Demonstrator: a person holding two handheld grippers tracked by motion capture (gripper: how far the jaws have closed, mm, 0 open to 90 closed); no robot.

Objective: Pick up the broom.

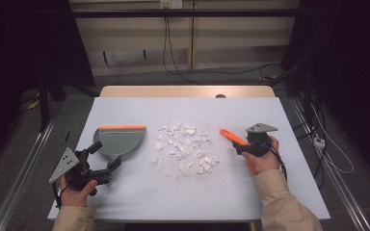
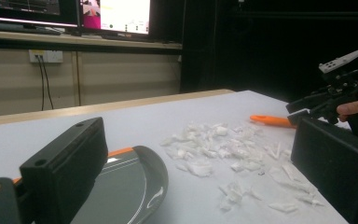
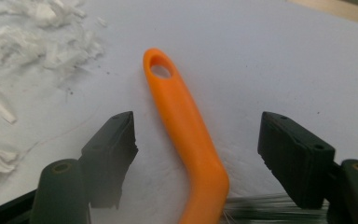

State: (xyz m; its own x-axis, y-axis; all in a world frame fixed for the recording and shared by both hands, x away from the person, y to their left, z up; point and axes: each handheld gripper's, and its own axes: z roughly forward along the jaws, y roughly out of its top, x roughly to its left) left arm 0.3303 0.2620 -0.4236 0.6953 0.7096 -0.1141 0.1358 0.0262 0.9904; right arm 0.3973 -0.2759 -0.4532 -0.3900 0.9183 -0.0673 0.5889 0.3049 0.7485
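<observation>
Right gripper [image 3: 198, 158] astride the orange brush handle [image 3: 184, 126] on the bench [image 1: 139, 192].
Its jaws stand apart, untouching; left gripper [image 1: 107, 161] open beside the grey dustpan [image 1: 120, 139].

We see a glossy grey plastic dustpan [image 2: 135, 186], smooth orange plastic brush handle [image 3: 186, 135], crumpled white paper scraps [image 1: 185, 149], matt tabletop [image 1: 173, 192].

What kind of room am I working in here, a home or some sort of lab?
Most likely a lab or recording studio, not a home. Black curtains hang on both sides, cables trail down the back wall and over the floor, and monitors sit on a shelf behind the table.
</observation>
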